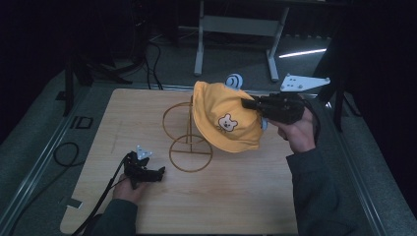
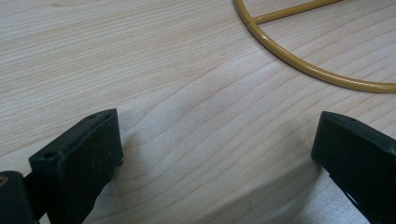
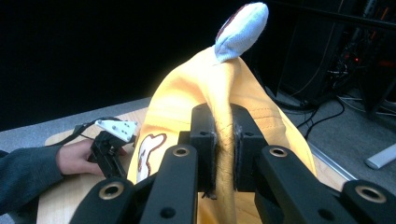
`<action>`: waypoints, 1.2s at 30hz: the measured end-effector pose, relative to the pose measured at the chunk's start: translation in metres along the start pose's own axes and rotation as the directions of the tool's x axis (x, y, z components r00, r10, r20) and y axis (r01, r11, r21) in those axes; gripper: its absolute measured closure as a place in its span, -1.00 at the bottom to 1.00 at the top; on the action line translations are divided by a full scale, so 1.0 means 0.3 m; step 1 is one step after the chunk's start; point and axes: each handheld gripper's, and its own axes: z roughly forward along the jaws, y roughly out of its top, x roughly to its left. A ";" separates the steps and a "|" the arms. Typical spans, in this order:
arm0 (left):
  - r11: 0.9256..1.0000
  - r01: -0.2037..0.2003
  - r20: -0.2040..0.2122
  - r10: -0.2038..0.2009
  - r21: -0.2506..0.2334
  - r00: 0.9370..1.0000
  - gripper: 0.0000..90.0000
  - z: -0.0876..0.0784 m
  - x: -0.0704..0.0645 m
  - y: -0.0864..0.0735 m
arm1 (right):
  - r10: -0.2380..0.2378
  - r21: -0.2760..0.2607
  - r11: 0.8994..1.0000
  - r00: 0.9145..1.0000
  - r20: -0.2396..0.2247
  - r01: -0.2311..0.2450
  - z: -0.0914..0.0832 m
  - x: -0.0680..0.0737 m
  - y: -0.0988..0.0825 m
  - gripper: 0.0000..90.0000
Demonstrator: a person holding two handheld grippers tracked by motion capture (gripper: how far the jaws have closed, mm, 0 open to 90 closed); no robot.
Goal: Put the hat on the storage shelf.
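A yellow child's hat (image 1: 223,118) with a bear face and a pale blue ear (image 1: 234,80) hangs over the top of a gold wire stand (image 1: 189,142) in the middle of the wooden table. My right gripper (image 1: 247,103) comes in from the right and is shut on a fold of the hat's fabric (image 3: 224,135), the cloth pinched between its two pads (image 3: 204,140). My left gripper (image 1: 158,173) rests low on the table at the front left, open, with bare wood between its fingers (image 2: 84,158). The stand's round wire base (image 2: 303,65) lies just beyond it.
The light wooden table (image 1: 123,118) sits on a grey carpeted floor. A black cable (image 1: 66,155) loops on the floor to the left. A grey metal frame's legs (image 1: 199,44) stand behind the table. The person's left hand (image 3: 77,158) holds the other gripper (image 3: 109,149).
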 end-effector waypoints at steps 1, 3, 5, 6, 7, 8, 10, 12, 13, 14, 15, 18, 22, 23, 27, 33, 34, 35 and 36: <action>1.000 0.000 0.000 0.000 0.000 1.000 -0.96 0.000 0.000 0.000 | 0.000 -0.002 1.000 1.000 -0.002 0.000 0.002 0.001 0.002 0.82; 1.000 0.002 -0.001 -0.002 -0.001 1.000 -0.96 0.000 0.000 0.000 | -0.001 -0.003 1.000 1.000 -0.004 0.001 0.006 0.001 0.005 0.82; 1.000 0.002 0.000 -0.002 -0.001 1.000 -0.96 0.000 0.000 0.000 | -0.001 -0.006 1.000 1.000 -0.007 0.001 0.010 0.000 0.008 0.82; 1.000 0.002 0.000 -0.002 -0.001 1.000 -0.96 0.000 0.000 0.000 | -0.001 -0.006 1.000 1.000 -0.007 0.001 0.010 0.000 0.008 0.82; 1.000 0.001 -0.001 -0.001 0.000 1.000 -0.96 0.000 0.000 0.000 | -0.003 -0.004 1.000 1.000 -0.009 0.003 0.016 0.001 0.009 0.82; 1.000 0.001 -0.001 -0.001 0.000 1.000 -0.96 0.000 0.000 0.000 | -0.003 -0.003 1.000 1.000 -0.010 0.003 0.017 0.002 0.010 0.82; 1.000 0.001 0.000 -0.001 0.000 1.000 -0.96 0.000 0.000 0.000 | -0.002 -0.002 1.000 1.000 -0.013 0.002 0.020 0.003 0.011 0.82; 1.000 0.001 0.000 -0.001 0.000 1.000 -0.96 0.000 0.000 0.000 | -0.004 -0.004 1.000 1.000 -0.017 0.004 0.026 0.004 0.013 0.81; 1.000 0.001 0.000 -0.001 0.000 1.000 -0.96 0.000 0.000 0.000 | -0.004 -0.004 1.000 1.000 -0.018 0.004 0.028 0.004 0.013 0.82; 1.000 0.001 0.000 -0.001 0.000 1.000 -0.96 0.000 0.000 0.000 | -0.004 -0.004 1.000 1.000 -0.019 0.004 0.031 0.004 0.014 0.81; 1.000 0.001 0.000 -0.001 0.001 1.000 -0.96 0.000 0.000 0.000 | -0.004 -0.001 1.000 1.000 -0.020 0.004 0.034 0.004 0.014 0.81; 1.000 0.000 0.000 0.000 0.001 1.000 -0.96 0.000 0.000 0.000 | -0.006 0.009 1.000 1.000 -0.021 0.006 0.045 0.004 0.016 0.81; 1.000 0.000 0.000 0.000 0.001 1.000 -0.96 0.000 0.000 0.000 | -0.012 0.014 1.000 1.000 -0.024 0.013 0.056 0.007 0.019 0.81; 1.000 0.000 0.000 0.000 0.001 1.000 -0.96 0.000 0.000 0.000 | -0.014 0.014 1.000 1.000 -0.025 0.014 0.059 0.008 0.020 0.81; 1.000 0.000 0.000 0.000 0.001 1.000 -0.96 0.000 0.000 0.000 | -0.015 0.017 1.000 1.000 -0.026 0.015 0.070 0.010 0.022 0.81; 1.000 0.000 0.000 0.000 0.001 1.000 -0.96 0.000 0.000 0.000 | -0.020 0.020 1.000 0.999 -0.027 0.020 0.083 0.012 0.025 0.81; 1.000 0.000 0.000 0.000 0.001 1.000 -0.96 0.000 0.000 0.000 | -0.019 0.020 1.000 1.000 -0.025 0.019 0.085 0.013 0.025 0.81; 1.000 0.000 0.000 0.000 0.001 1.000 -0.96 0.000 0.000 0.000 | -0.019 0.020 1.000 1.000 -0.024 0.020 0.086 0.013 0.026 0.81; 1.000 0.000 0.000 0.000 0.001 1.000 -0.96 0.000 0.000 0.000 | -0.020 0.019 1.000 1.000 -0.022 0.020 0.088 0.013 0.027 0.81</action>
